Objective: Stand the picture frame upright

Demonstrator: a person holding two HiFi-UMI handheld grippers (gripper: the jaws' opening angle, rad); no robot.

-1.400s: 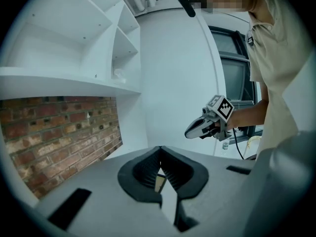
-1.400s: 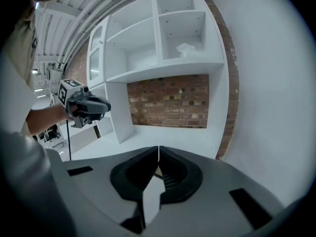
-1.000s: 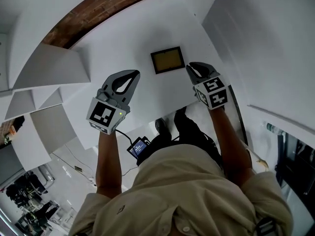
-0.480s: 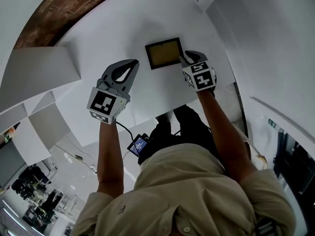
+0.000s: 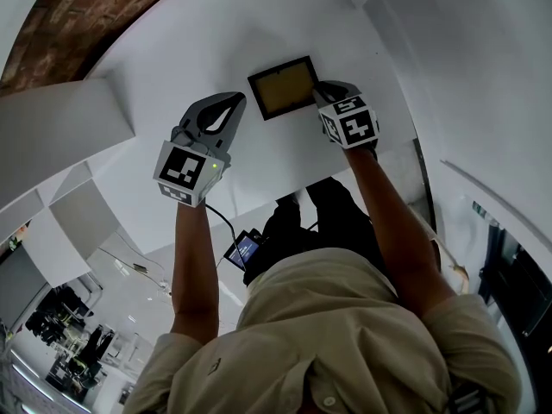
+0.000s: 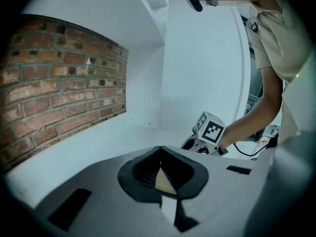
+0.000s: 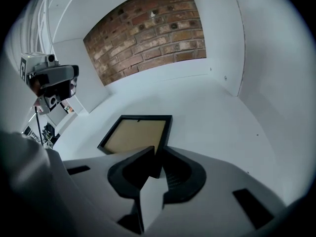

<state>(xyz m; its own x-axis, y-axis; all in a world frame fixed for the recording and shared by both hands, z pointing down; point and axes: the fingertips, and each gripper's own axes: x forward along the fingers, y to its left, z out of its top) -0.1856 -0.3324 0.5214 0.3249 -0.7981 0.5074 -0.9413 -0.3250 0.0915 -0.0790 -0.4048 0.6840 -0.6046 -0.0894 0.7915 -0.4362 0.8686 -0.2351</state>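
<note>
Both your hands have dropped lower and closer to the white tabletop (image 5: 216, 41) since a second ago. The right one has gone all the way to the picture frame (image 5: 283, 87).

The picture frame is lying flat on the tabletop, near the back, with its brown side up. It is not standing yet.

Your right tongs (image 5: 323, 91) are now at the frame's right edge. They opened wide and have just been closing again. In the right gripper view that dark edge (image 7: 165, 127) runs in between the two jaws, and they look to be pinching it.

Your left tongs (image 5: 226, 110) are shut tight with nothing in them. They hang just to the left of the frame and do not touch it.

So I think the grab is happening right now. Next you will need to tip the frame up by that edge. The left tongs are near enough to steady it if it slips.
</note>
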